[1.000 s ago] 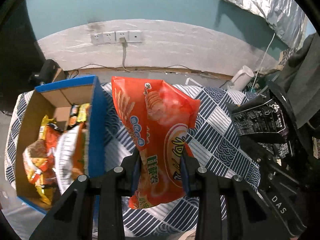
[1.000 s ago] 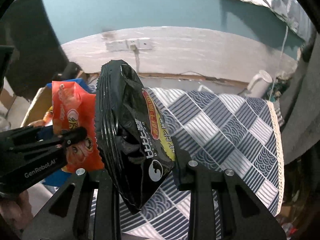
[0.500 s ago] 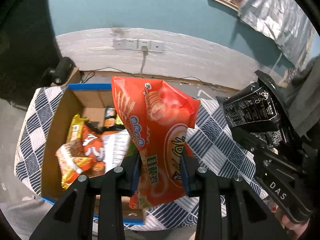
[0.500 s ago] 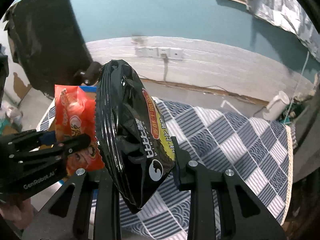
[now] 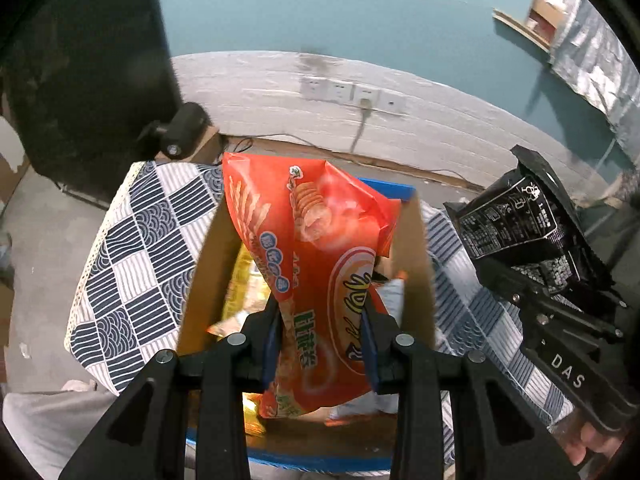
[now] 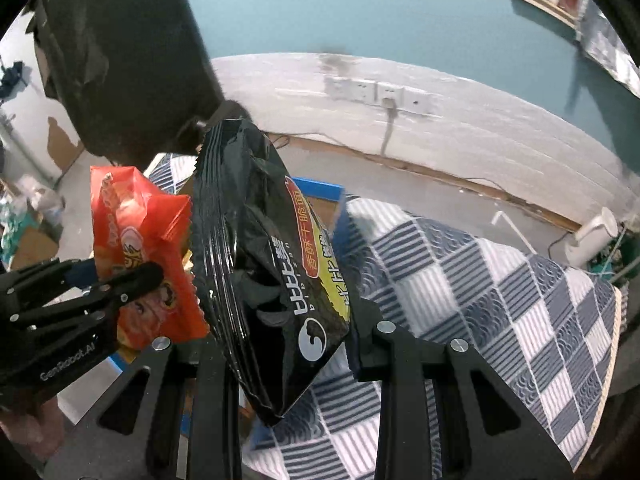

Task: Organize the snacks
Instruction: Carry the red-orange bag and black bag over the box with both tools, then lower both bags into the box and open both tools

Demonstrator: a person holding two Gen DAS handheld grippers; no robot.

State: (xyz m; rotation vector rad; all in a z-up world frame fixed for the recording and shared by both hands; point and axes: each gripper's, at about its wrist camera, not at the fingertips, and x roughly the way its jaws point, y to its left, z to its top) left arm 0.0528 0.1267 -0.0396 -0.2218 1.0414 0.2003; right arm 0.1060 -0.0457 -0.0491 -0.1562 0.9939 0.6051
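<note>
A teal wall (image 5: 360, 12) fills the upper view, with a pale whitewashed band (image 5: 440, 120) below it; a row of wall sockets (image 5: 352, 92) sits at twelve o'clock, one cable plugged in; silver foil sheeting (image 5: 592, 36) hangs at two o'clock; grey concrete floor (image 5: 44, 240) at nine o'clock; a checked blue-and-white tablecloth (image 6: 500, 280) covers the table.
</note>
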